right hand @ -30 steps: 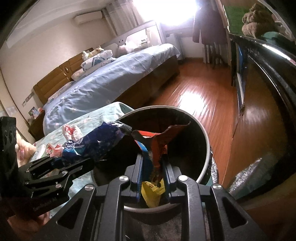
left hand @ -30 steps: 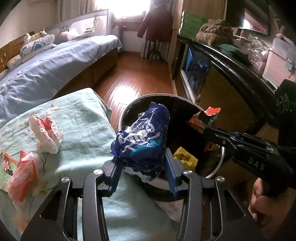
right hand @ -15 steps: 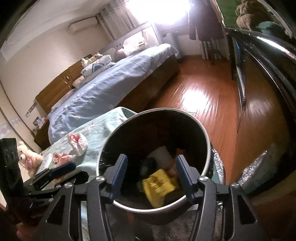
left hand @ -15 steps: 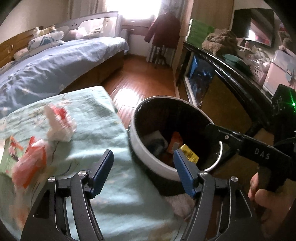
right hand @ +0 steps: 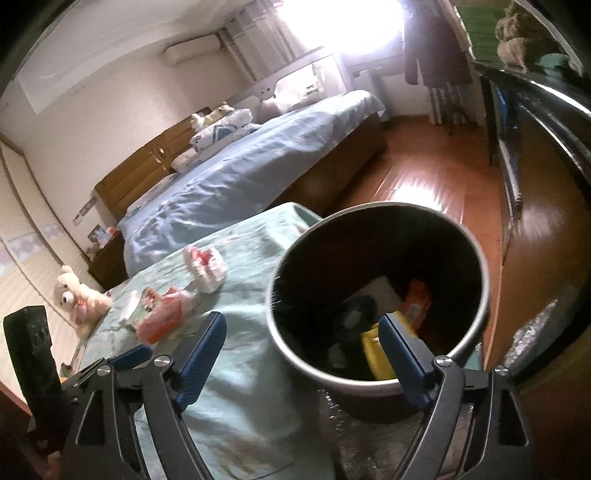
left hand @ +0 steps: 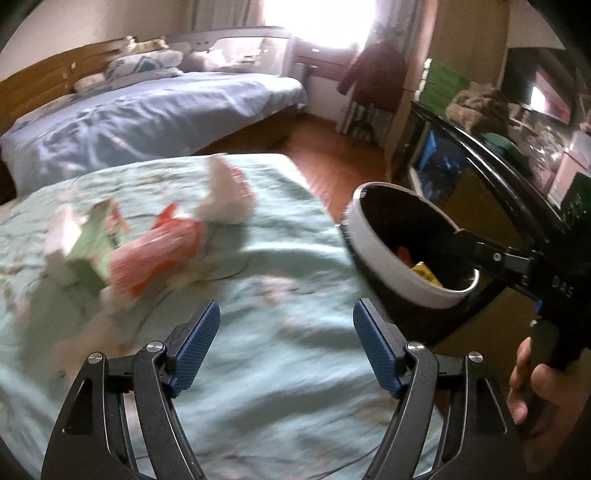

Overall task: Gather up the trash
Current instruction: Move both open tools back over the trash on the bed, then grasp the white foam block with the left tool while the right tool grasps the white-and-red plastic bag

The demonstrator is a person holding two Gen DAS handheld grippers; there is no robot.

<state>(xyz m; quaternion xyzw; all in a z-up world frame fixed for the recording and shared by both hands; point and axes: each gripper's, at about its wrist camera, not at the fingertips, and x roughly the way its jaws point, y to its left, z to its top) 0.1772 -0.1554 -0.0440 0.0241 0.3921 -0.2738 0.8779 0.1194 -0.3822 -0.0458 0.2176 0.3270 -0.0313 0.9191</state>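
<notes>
On the mint-green bedspread (left hand: 280, 229) beside the trash bin (right hand: 476, 332), already part filled, a reach for more is in hand: both tools, left (left hand: 286, 349) and right (right hand: 301, 360), gape empty, so next closes on the blurred, seemingly orange-and-white wrappers (left hand: 155, 251).

You get strong backlight from the window (right hand: 354, 26), blown out to white, while the room stays dim and warm. Glare streaks the wooden floor (right hand: 424, 184). Your left wrist view smears with motion blur across the green bedspread (left hand: 258, 295); both fisheyes bend and darken at the edges.
</notes>
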